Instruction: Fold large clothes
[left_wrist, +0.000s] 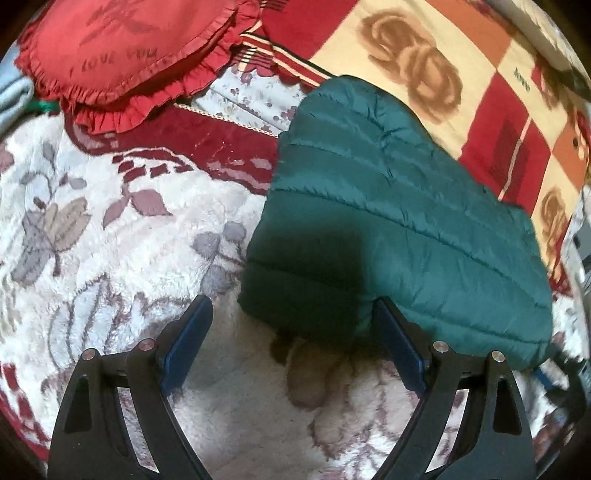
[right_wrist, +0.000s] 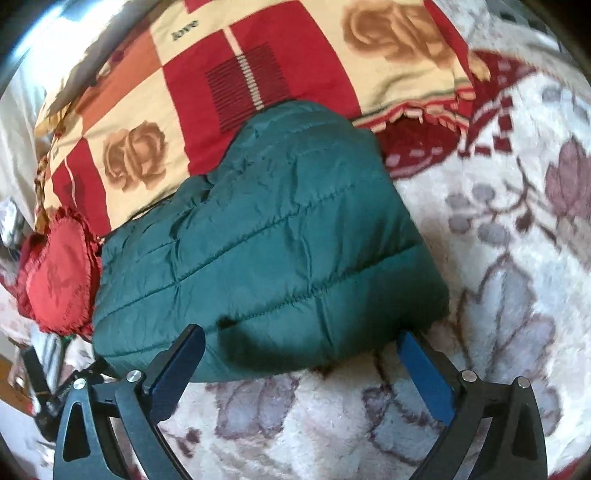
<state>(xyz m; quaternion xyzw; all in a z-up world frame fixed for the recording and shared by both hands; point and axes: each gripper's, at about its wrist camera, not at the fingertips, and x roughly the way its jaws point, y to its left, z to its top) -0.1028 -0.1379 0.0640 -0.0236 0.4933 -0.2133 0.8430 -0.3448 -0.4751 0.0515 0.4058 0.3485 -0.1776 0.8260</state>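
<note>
**Both my grippers spread wide at the jacket's near edge**

The green quilted jacket (left_wrist: 399, 229) lies folded into a thick bundle on the white floral plush blanket (left_wrist: 110, 236), its far end resting against the red-and-cream rose-patterned cover (left_wrist: 461, 74). A red frilled heart cushion (left_wrist: 125, 55) sits beyond it on the bed, off to the left of the jacket in my left wrist view.

My left gripper (left_wrist: 291, 325) is released, its jaws standing wide. The jacket's near left corner reaches into the gap between them; the right fingertip lies right at the fabric, though I cannot tell if it touches, and the left one is clear of it over the blanket.

My right gripper (right_wrist: 301, 350) is likewise released, spread as wide as it goes. Its jaws bracket the jacket's near right end, and neither blue pad (right_wrist: 424, 373) presses on it. The left fingertip overlaps the jacket's lower edge; the right stands just beside the corner.
</note>
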